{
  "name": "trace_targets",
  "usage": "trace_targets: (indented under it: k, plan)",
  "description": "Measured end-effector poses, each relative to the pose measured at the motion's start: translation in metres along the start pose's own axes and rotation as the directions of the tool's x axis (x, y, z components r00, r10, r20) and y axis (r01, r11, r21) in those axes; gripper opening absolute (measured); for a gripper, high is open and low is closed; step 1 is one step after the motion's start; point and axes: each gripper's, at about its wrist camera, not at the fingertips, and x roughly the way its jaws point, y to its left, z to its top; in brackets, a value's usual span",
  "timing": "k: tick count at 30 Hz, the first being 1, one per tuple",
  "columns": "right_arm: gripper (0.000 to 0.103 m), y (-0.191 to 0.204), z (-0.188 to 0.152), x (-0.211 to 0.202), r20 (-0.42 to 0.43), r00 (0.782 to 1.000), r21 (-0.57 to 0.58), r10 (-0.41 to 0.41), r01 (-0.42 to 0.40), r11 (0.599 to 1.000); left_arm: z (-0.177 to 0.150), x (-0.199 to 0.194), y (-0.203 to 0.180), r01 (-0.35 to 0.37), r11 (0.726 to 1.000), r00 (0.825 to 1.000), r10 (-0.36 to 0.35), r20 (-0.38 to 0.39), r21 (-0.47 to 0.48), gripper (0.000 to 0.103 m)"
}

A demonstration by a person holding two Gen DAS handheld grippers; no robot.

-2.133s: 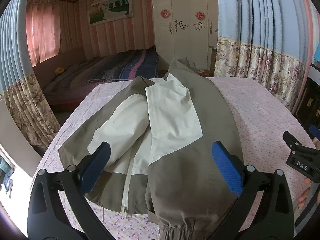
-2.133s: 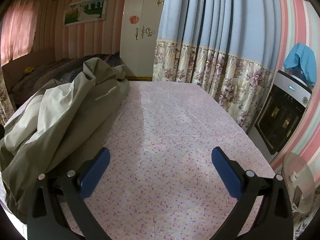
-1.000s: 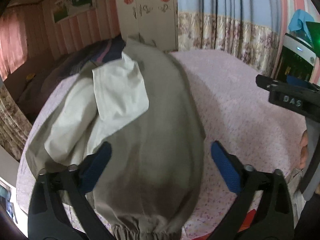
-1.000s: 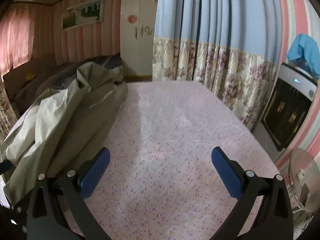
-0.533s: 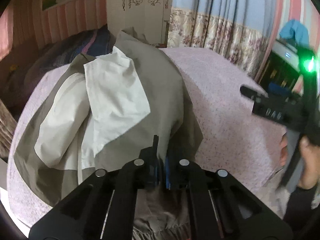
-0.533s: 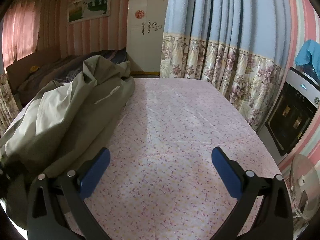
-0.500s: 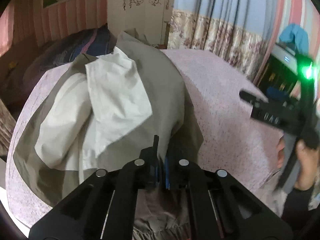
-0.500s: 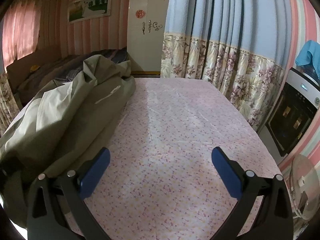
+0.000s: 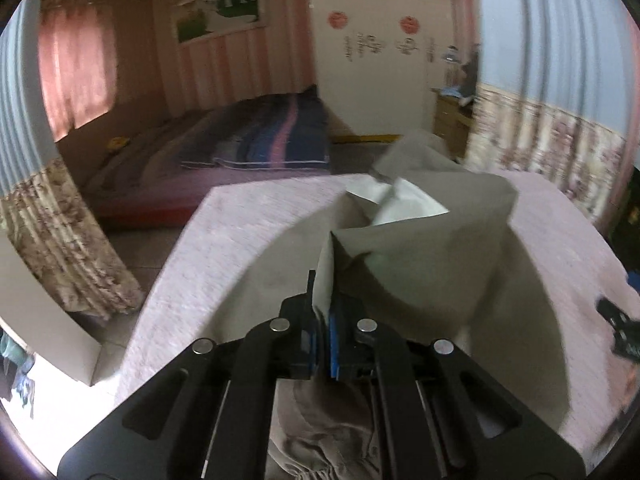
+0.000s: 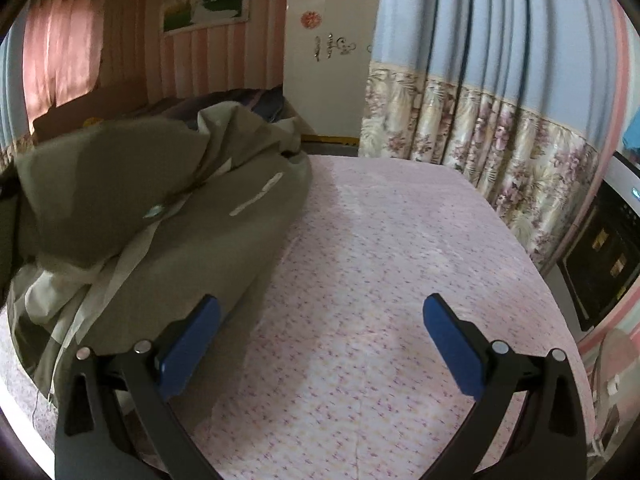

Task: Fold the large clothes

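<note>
- Folding is under way: the jacket [image 9: 420, 256] is clamped by the left gripper [image 9: 324, 332], lifted.
- The right gripper [image 10: 320, 344], fingers apart, likely must grasp the right edge.

Left gripper [image 9: 323, 336]: jaws closed together, blue pads pinching a fold of the jacket [image 9: 420, 256] and holding it raised, black frame level in the lower view; right gripper [image 10: 320, 336]: jaws spread wide, blue pads [image 10: 188, 352] well apart, nothing between them, hovering low, pointing forward.
</note>
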Motion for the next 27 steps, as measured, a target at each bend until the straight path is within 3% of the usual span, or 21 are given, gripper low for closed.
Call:
trace_targets:
  k: [4, 8, 15, 17, 18, 19, 21, 23, 25, 27]
  plan:
    - [0.101, 0.014, 0.004, 0.007, -0.021, 1.0, -0.029, 0.023, -0.024, 0.999, 0.033, 0.026, 0.04, -0.109, 0.994, 0.993, 0.11, 0.034, -0.031, 0.003]
    - [0.101, 0.03, 0.007, 0.021, -0.076, 0.995, -0.064, 0.069, -0.073, 0.995, 0.071, 0.057, 0.095, -0.225, 0.969, 0.972, 0.23, 0.045, -0.105, 0.003]
    - [0.098, 0.049, 0.004, 0.049, -0.191, 0.963, -0.008, 0.191, -0.196, 0.98, 0.093, 0.105, 0.165, -0.298, 0.938, 0.954, 0.299, -0.018, -0.178, 0.003]
    - [0.067, 0.055, 0.001, 0.062, -0.243, 0.943, 0.008, 0.228, -0.233, 0.973, 0.087, 0.115, 0.172, -0.311, 0.935, 0.95, 0.309, -0.039, -0.171, 0.003]
    - [0.028, 0.058, -0.002, 0.07, -0.276, 0.921, 0.028, 0.274, -0.277, 0.96, 0.084, 0.12, 0.174, -0.311, 0.935, 0.951, 0.307, -0.048, -0.172, 0.003]
    - [0.017, 0.061, -0.005, 0.076, -0.298, 0.904, 0.046, 0.307, -0.308, 0.95, 0.082, 0.122, 0.177, -0.309, 0.935, 0.951, 0.304, -0.054, -0.176, 0.003]
    - [0.006, 0.067, -0.007, 0.082, -0.314, 0.912, -0.009, 0.264, -0.281, 0.96, 0.077, 0.125, 0.183, -0.308, 0.933, 0.951, 0.301, -0.064, -0.187, 0.003]
    - [0.002, 0.065, -0.003, 0.082, -0.285, 0.925, -0.034, 0.251, -0.271, 0.962, 0.074, 0.129, 0.191, -0.311, 0.929, 0.95, 0.303, -0.071, -0.201, 0.003]
    - [0.001, 0.055, 0.005, 0.077, -0.232, 0.955, -0.077, 0.184, -0.207, 0.975, 0.074, 0.13, 0.199, -0.32, 0.922, 0.947, 0.31, -0.079, -0.216, 0.003]
    - [0.001, 0.042, 0.017, 0.075, -0.172, 0.983, -0.145, 0.067, -0.093, 0.985, 0.076, 0.131, 0.207, -0.338, 0.913, 0.941, 0.328, -0.081, -0.229, 0.003]
